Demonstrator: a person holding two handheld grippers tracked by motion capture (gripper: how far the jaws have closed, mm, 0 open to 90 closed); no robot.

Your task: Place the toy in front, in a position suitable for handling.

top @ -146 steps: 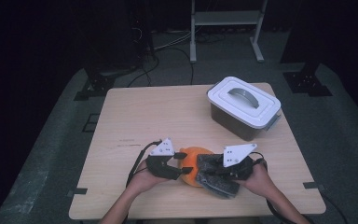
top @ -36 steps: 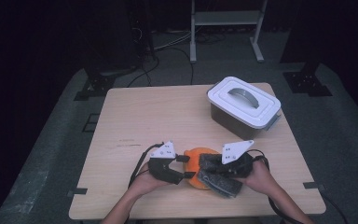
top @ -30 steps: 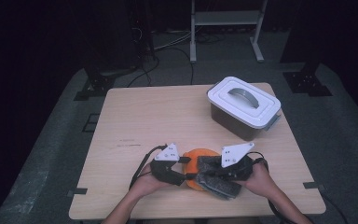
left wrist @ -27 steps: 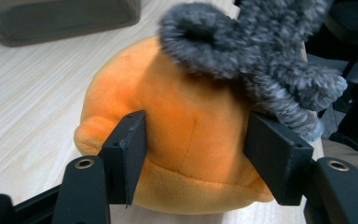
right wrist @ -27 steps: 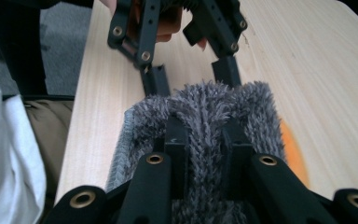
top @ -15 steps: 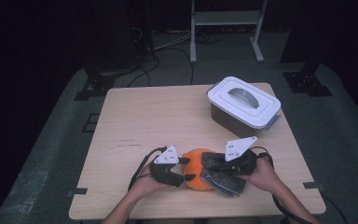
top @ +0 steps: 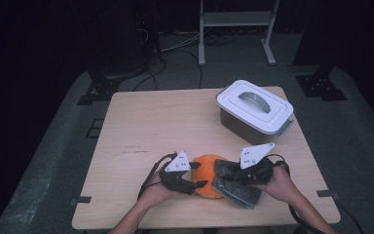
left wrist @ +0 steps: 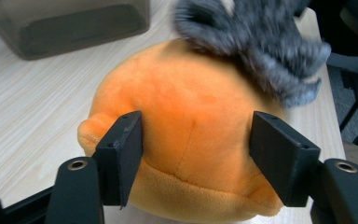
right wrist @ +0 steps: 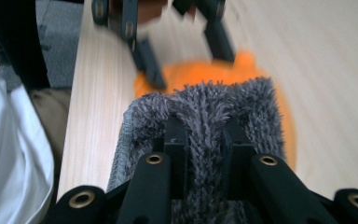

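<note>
From the high view the orange plush [top: 205, 171] lies at the table's [top: 175, 122] near edge, half hidden under the grey cloth [top: 236, 187]; the left gripper [left wrist: 193, 154] view shows jaws just widened, straddling it without clear contact; the right gripper [right wrist: 204, 135] view, blurred beyond, shows jaws clamped on cloth.

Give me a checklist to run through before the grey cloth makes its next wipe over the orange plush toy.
1. Right gripper clamped on the grey cloth: ok, a fold is pinched between its fingers.
2. Left gripper steadying the orange plush toy: cannot tell; the fingers flank the toy, jaws have just been opening, contact unclear.
3. Cloth in contact with the toy: ok, it lies over the toy's far edge.
4. Toy resting on the table: ok.
5. Lidded box apart from the working area: ok, it stands at the far right corner.
</note>
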